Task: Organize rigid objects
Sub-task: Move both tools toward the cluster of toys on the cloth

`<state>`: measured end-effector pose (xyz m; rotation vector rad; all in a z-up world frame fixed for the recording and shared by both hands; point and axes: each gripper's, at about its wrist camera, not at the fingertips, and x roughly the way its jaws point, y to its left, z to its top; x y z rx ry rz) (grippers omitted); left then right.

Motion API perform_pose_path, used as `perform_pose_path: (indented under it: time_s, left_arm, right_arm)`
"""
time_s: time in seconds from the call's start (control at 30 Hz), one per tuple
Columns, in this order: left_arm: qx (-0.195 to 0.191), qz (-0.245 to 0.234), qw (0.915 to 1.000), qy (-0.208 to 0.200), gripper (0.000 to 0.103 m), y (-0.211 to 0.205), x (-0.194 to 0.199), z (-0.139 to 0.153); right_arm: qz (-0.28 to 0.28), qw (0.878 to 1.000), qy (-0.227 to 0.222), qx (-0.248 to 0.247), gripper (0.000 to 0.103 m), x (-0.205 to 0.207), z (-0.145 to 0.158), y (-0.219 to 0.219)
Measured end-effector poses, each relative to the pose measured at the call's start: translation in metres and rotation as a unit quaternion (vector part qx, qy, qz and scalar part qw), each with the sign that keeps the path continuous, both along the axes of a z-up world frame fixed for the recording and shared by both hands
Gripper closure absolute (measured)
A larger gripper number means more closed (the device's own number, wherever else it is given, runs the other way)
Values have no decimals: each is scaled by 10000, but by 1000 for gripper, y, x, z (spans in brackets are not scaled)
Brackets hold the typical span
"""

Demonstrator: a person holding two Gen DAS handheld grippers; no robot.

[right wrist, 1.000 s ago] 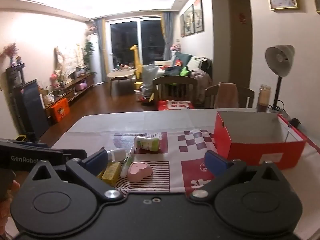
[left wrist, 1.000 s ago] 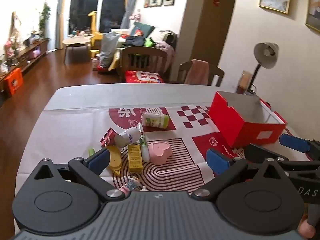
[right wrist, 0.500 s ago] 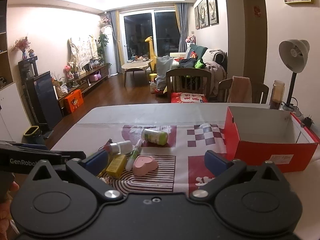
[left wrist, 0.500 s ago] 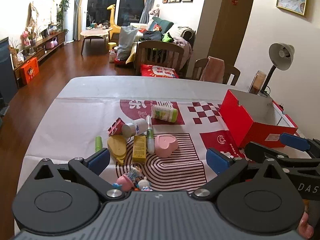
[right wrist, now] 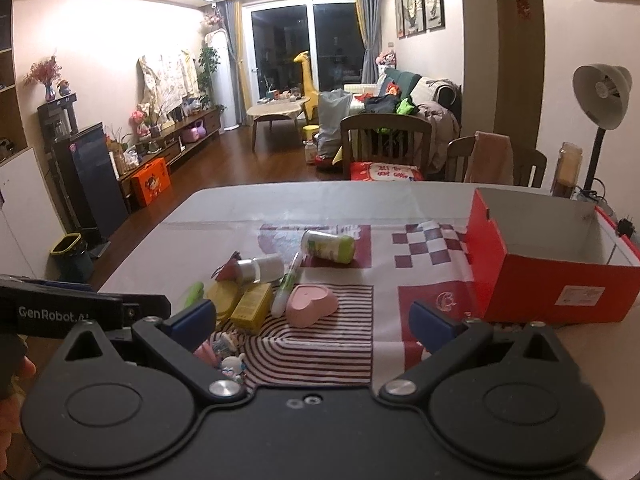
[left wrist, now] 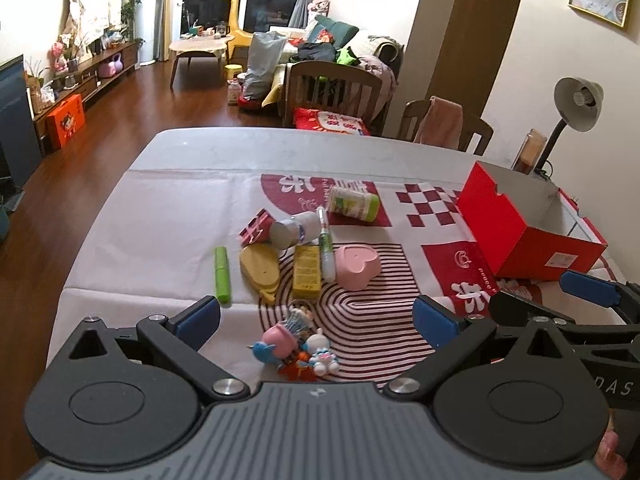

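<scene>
A heap of small objects lies mid-table: a pink heart dish (left wrist: 357,266) (right wrist: 312,304), a yellow box (left wrist: 307,271) (right wrist: 252,306), a green-capped bottle (left wrist: 353,204) (right wrist: 329,245), a white bottle (left wrist: 289,233), a pen (left wrist: 326,248), a green tube (left wrist: 222,274), a yellow flat piece (left wrist: 261,270) and small toy figures (left wrist: 296,346). An open red box (left wrist: 528,232) (right wrist: 556,264) stands at the right. My left gripper (left wrist: 316,320) is open and empty above the near toys. My right gripper (right wrist: 312,318) is open and empty, also showing in the left wrist view (left wrist: 560,292).
The table (left wrist: 180,184) has a red-and-white patterned cloth. A desk lamp (left wrist: 576,108) and a jar (left wrist: 528,152) stand behind the red box. Wooden chairs (right wrist: 384,140) stand at the table's far edge. The left gripper's body (right wrist: 64,312) shows at left in the right wrist view.
Both grippers have risen and pulled back a little, so more of the table and the toy figures show. Both stay open; no object has moved.
</scene>
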<state>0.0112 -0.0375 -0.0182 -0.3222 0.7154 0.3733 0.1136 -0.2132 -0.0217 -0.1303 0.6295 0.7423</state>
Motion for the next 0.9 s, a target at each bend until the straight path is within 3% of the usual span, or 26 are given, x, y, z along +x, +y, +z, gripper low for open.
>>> perform_pose_path:
  time_s: [0.47, 0.9]
  left_arm:
    - [-194, 156, 9996, 101, 0, 18, 5, -18]
    - [-321, 22, 9991, 277, 0, 37, 23, -43]
  right_arm:
    - [236, 9992, 308, -41, 1, 21, -17, 16]
    - [423, 9963, 630, -411, 5, 49, -39, 37]
